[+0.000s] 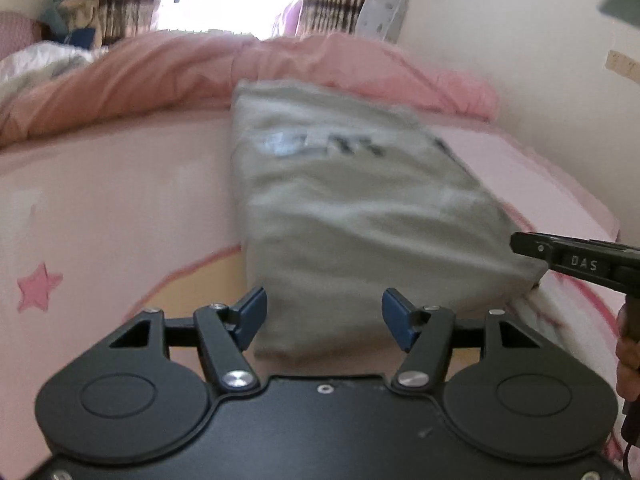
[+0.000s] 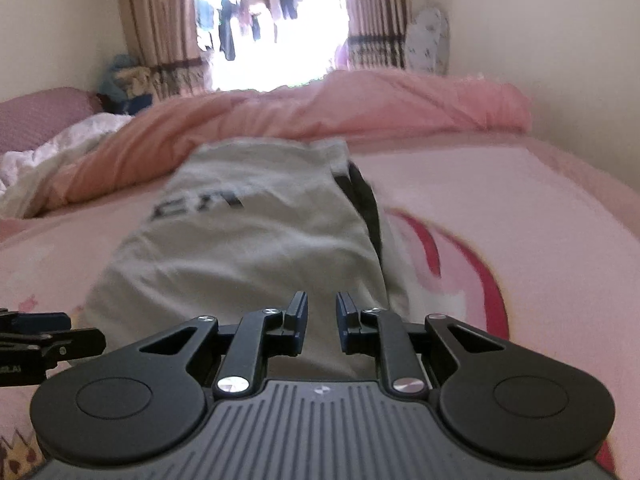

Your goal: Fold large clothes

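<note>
Pink bed sheet (image 2: pixel 520 208) under the narrow-folded grey shirt (image 1: pixel 360 208), left gripper (image 1: pixel 323 316) wide open, right gripper (image 2: pixel 322 318) part-open, both empty at its near hem, probably ready to fold it.

The bed (image 2: pixel 520 208) wears a pale pink sheet printed with a pink star (image 1: pixel 38 286) and curved red-pink bands. A folded grey garment (image 2: pixel 256 240) with dark lettering lies flat on it near the middle. Behind it, a bunched pink quilt (image 2: pixel 360 108) runs across the bed, with crumpled white bedding (image 2: pixel 60 152) at its left end.
</note>
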A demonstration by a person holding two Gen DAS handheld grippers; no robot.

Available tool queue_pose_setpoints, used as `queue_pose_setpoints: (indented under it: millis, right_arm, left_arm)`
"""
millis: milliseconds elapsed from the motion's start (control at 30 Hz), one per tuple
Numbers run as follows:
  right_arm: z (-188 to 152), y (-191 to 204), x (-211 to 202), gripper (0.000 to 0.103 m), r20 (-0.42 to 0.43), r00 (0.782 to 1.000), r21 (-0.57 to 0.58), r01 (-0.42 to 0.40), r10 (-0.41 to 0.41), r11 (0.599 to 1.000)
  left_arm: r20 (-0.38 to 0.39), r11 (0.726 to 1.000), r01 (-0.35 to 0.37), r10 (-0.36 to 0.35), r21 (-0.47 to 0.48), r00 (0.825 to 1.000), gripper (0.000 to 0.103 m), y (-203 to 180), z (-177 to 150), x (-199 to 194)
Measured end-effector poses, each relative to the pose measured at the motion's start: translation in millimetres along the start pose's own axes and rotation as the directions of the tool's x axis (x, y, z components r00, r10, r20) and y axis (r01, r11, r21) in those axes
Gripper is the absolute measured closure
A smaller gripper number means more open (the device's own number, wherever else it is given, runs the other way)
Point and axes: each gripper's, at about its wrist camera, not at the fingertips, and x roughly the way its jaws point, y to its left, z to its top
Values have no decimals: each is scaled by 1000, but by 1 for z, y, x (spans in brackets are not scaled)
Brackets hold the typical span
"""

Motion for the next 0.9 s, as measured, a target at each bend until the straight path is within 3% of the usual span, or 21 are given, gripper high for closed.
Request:
queue_pose_setpoints:
  millis: [200, 267, 300, 433, 533, 600, 667, 800, 900]
  right_arm:
    - [-22, -11, 15, 88, -10, 1000, 49, -8, 9, 999]
    - [-24, -10, 13, 88, -1, 1000, 53, -1, 1, 999]
    - [-26, -9, 13, 88, -3, 1000, 49, 2, -2, 999]
    - [-19, -10, 5, 84, -13, 999, 27, -33, 33, 999]
    - [-3, -30, -9, 64, 45, 987, 101, -156, 152, 983]
    - [10, -51, -10, 30, 87, 972, 163, -232, 220, 959]
    - [22, -72, -1, 27, 100, 957, 203, -287, 272, 936]
    - [32, -111, 38, 27, 48, 926, 331, -369, 376, 868]
    - [27, -131, 68, 27, 33, 896, 439, -410, 442, 799]
  left_arm:
    - [0, 996, -38, 38, 84, 999, 28, -9, -12, 13]
    - [-49, 998, -46, 49, 47, 998, 23, -2, -15, 23]
    - [-44, 1000, -7, 6, -24, 999, 21, 10, -18, 25]
    - [-54, 1000, 26, -27, -14, 998, 23, 12, -14, 17]
    - [-27, 997, 54, -56, -53, 998, 23, 25, -3, 4]
    - [1, 995, 68, -69, -78, 998, 22, 38, 8, -4]
    - [5, 986, 102, -102, -134, 995, 20, 55, 22, -1]
    - [-22, 942, 168, -182, -292, 983, 20, 92, 41, 26]
    - [-49, 887, 246, -287, -390, 957, 20, 112, 48, 55]
